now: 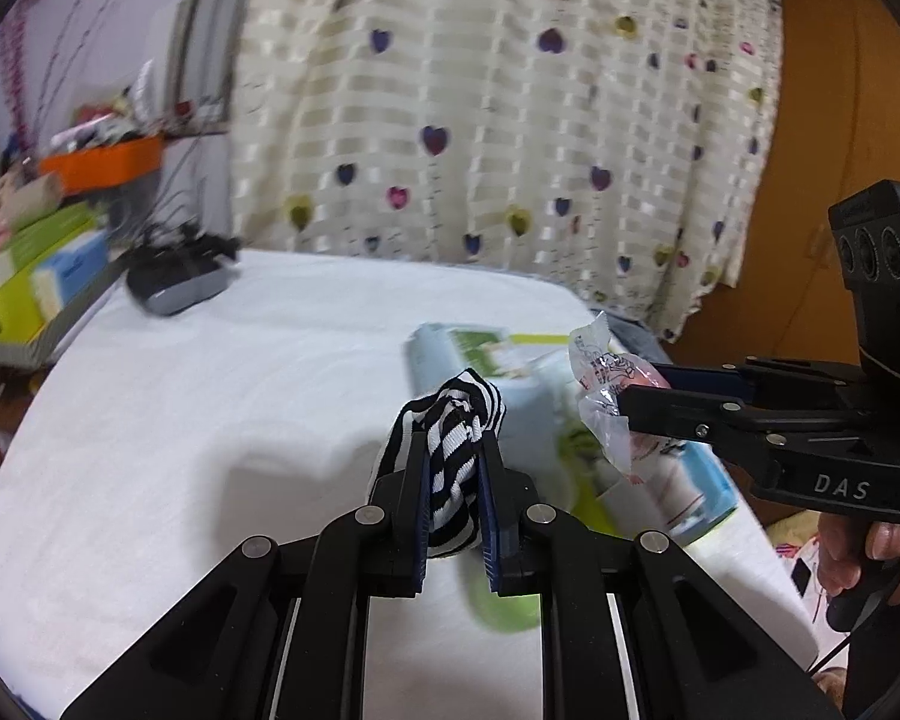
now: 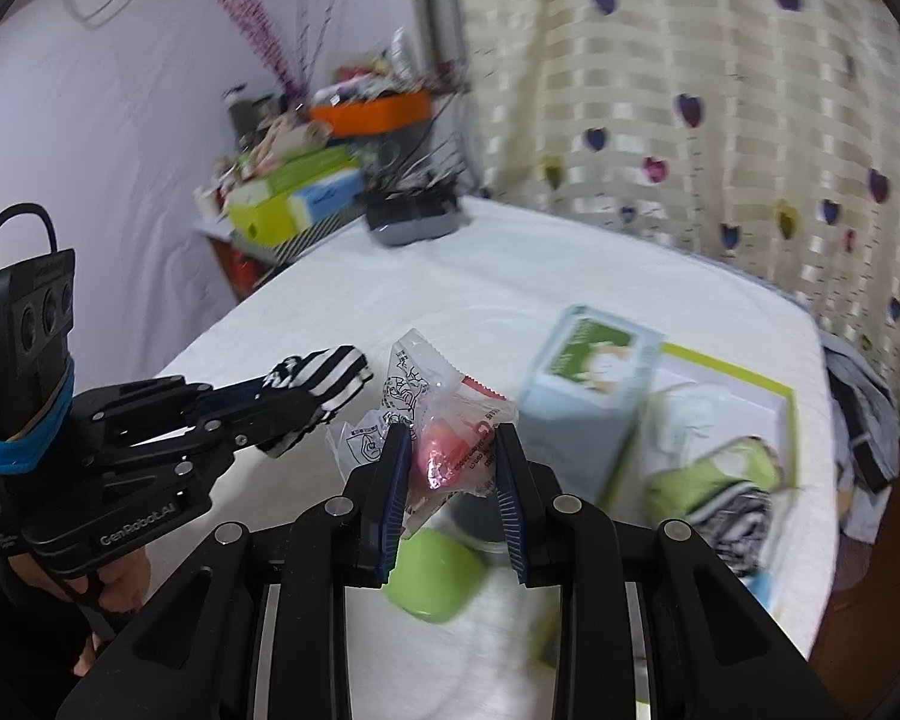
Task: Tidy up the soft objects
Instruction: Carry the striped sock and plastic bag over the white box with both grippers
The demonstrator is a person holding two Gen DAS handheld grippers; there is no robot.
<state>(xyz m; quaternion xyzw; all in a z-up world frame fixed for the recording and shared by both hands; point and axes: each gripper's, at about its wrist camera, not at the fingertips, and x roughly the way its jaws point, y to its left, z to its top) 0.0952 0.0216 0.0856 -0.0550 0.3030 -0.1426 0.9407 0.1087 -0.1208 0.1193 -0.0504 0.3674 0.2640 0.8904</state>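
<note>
The left gripper (image 1: 455, 450) is clamped on a black-and-white striped cloth (image 1: 457, 438), bunched and folded between its blue pads, with a loop of fabric rising above the fingertips and a tail hanging below them. The right gripper (image 2: 453, 450) is closed on a clear plastic packet (image 2: 444, 420) holding a pink, rounded item; the wrapper is crinkled, printed with black line drawings and red lettering, and its serrated edge stands above the fingertips. Both loads are held in the air above the white surface (image 1: 210, 420), the cloth just left of the packet.

Beyond and below the right gripper lies a pale blue box (image 2: 588, 384) with a green picture panel, and to its right a shallow, green-rimmed tray (image 2: 774, 420) holding a green item and more striped fabric. A green rounded object (image 2: 432, 576) sits directly under the right gripper, partly masked by the fingers. Much of this area is motion-blurred, so the tray's contents cannot be identified with certainty. The printing on the packet is not legible. A dark grey device (image 1: 177, 285) lies at the far left of the surface.
</note>
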